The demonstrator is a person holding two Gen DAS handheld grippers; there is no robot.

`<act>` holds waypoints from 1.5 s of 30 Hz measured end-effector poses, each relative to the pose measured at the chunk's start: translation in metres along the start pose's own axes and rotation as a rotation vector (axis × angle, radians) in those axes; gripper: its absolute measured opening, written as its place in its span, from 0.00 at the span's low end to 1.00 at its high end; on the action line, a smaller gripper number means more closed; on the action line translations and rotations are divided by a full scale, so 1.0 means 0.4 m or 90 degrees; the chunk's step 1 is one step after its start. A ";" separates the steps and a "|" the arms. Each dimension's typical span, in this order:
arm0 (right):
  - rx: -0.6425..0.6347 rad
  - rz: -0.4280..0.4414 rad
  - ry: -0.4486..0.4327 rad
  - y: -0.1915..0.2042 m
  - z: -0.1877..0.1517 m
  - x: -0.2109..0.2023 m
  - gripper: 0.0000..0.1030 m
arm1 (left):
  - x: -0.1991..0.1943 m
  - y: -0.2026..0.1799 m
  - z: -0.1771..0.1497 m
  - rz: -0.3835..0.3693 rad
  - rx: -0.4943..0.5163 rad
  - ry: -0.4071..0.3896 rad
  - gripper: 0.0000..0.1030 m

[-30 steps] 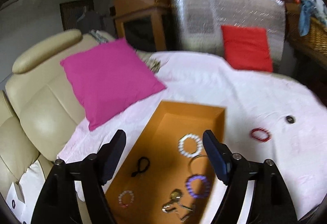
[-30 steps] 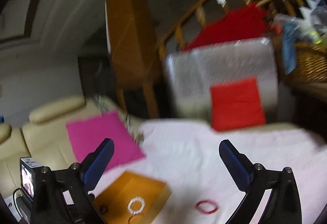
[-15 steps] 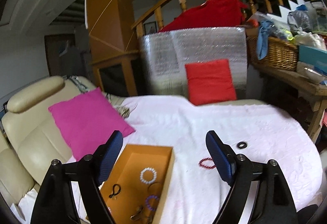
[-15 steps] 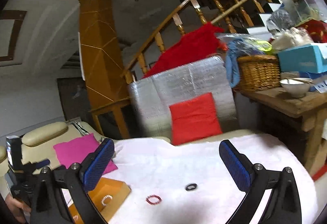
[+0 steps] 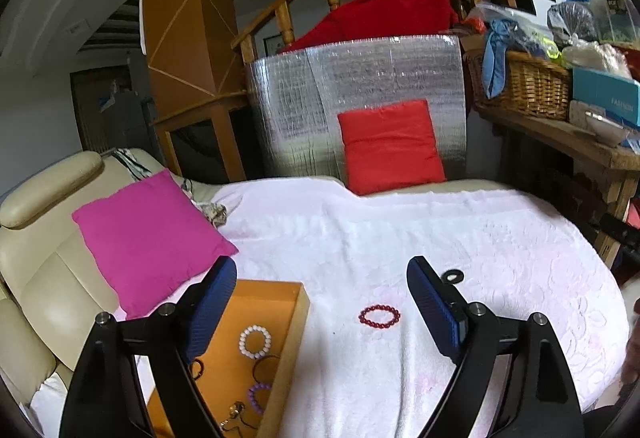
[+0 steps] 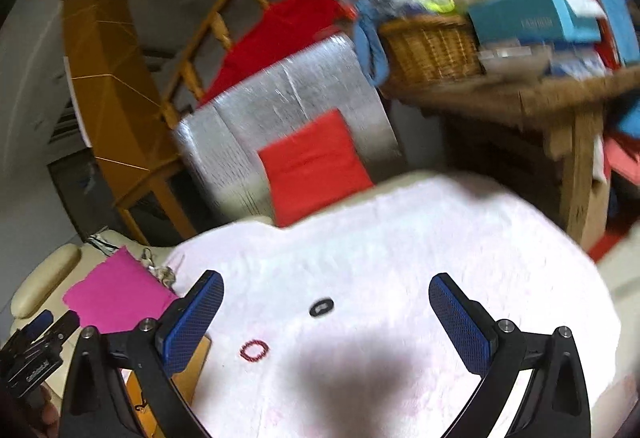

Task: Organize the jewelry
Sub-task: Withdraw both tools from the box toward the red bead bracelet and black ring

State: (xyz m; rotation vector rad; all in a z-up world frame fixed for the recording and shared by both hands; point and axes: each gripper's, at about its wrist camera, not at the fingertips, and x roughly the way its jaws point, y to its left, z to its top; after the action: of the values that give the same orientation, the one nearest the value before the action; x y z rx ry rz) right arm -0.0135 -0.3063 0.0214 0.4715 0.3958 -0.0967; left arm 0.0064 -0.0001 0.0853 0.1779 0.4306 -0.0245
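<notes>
An orange box [image 5: 298, 314] lies on the white blanket [image 5: 380, 234] and holds a white bead bracelet [image 5: 255, 341], a purple one [image 5: 259, 393] and other pieces. A red bead bracelet [image 5: 379, 316] and a black ring [image 5: 452, 275] lie loose on the blanket. My left gripper [image 5: 320, 302] is open and empty, above the box's right edge. My right gripper [image 6: 326, 318] is open and empty, above the blanket; the black ring [image 6: 321, 307] lies between its fingers and the red bracelet [image 6: 254, 350] lower left. The box corner [image 6: 202, 348] shows behind its left finger.
A pink cushion [image 5: 148, 238] lies on the cream sofa [image 5: 44, 278] at left. A red cushion [image 5: 390, 146] leans on a silver foil panel [image 5: 356, 94] at the back. A wooden table [image 5: 580, 150] with a wicker basket [image 5: 524, 86] stands at right.
Both grippers have pulled up and back from the box. The right gripper has since tilted down toward the blanket and swung right; its view is blurred. Both stay open.
</notes>
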 end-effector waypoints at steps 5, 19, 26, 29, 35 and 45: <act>0.026 -0.008 0.045 -0.031 -0.020 0.088 1.00 | 0.062 -0.031 -0.015 -0.002 0.002 0.030 0.85; 0.122 0.009 0.109 -0.113 -0.056 0.293 1.00 | 0.294 -0.098 -0.102 -0.028 -0.012 0.124 0.85; 0.140 0.013 0.170 -0.152 -0.063 0.387 1.00 | 0.416 -0.066 -0.199 -0.011 -0.033 0.160 0.85; 0.131 -0.002 0.203 -0.155 -0.079 0.425 1.00 | 0.443 -0.066 -0.236 -0.016 -0.024 0.162 0.85; 0.106 -0.010 0.229 -0.133 -0.097 0.470 1.00 | 0.486 -0.088 -0.277 -0.064 -0.026 0.188 0.85; 0.101 0.015 0.240 -0.125 -0.101 0.516 1.00 | 0.564 -0.127 -0.273 -0.094 -0.045 0.214 0.85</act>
State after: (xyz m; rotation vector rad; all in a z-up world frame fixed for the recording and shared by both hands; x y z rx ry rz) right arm 0.1533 -0.3320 -0.1140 0.6538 0.7557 -0.0152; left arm 0.1632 -0.0276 -0.1147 0.0796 0.7787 -0.1259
